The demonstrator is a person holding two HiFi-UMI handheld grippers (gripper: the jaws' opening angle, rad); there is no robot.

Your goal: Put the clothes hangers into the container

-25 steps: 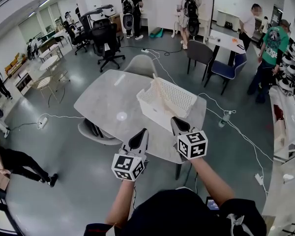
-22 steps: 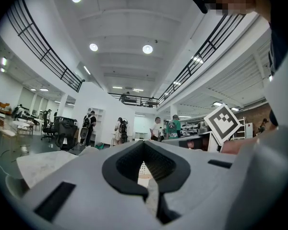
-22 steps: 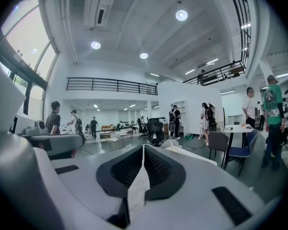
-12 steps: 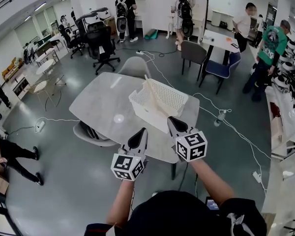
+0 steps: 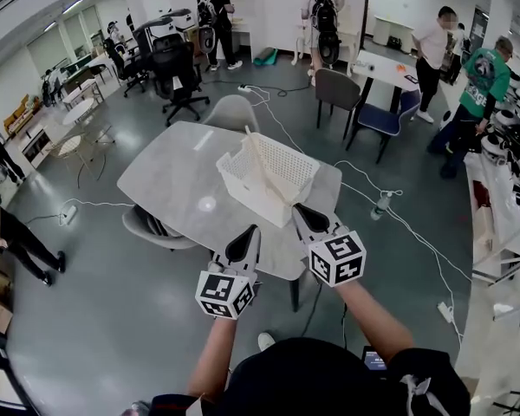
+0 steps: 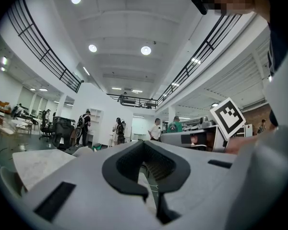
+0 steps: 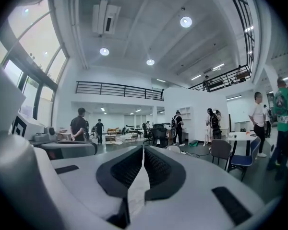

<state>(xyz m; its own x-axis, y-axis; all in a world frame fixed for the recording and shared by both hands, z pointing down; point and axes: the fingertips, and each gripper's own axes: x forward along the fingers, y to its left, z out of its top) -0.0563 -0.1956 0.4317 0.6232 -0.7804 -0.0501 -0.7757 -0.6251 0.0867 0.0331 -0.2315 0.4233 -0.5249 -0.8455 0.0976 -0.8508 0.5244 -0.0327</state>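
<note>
A white perforated basket (image 5: pixel 282 165) stands on the right half of a grey marble table (image 5: pixel 178 176). Pale clothes hangers (image 5: pixel 256 156) lean upright inside it, poking above the rim. Both grippers hover in the air at the table's near edge, short of the basket. My left gripper (image 5: pixel 245 237) is shut and empty, its tips meeting in the left gripper view (image 6: pixel 144 144). My right gripper (image 5: pixel 305 215) is also shut with nothing held, its pads pressed together in the right gripper view (image 7: pixel 143 148). No loose hanger shows on the table.
A grey chair (image 5: pixel 230 111) stands at the table's far side, another (image 5: pixel 152 226) is tucked under its left edge. A dark chair (image 5: pixel 336 88) and a blue chair (image 5: pixel 390 120) stand behind. Cables (image 5: pixel 416 228) and a bottle (image 5: pixel 380 204) lie on the floor to the right. Several people stand around the room.
The view has shifted, so the table and basket sit a little further left and up. Both grippers keep the same pose, shut. People in the background have walked on.
</note>
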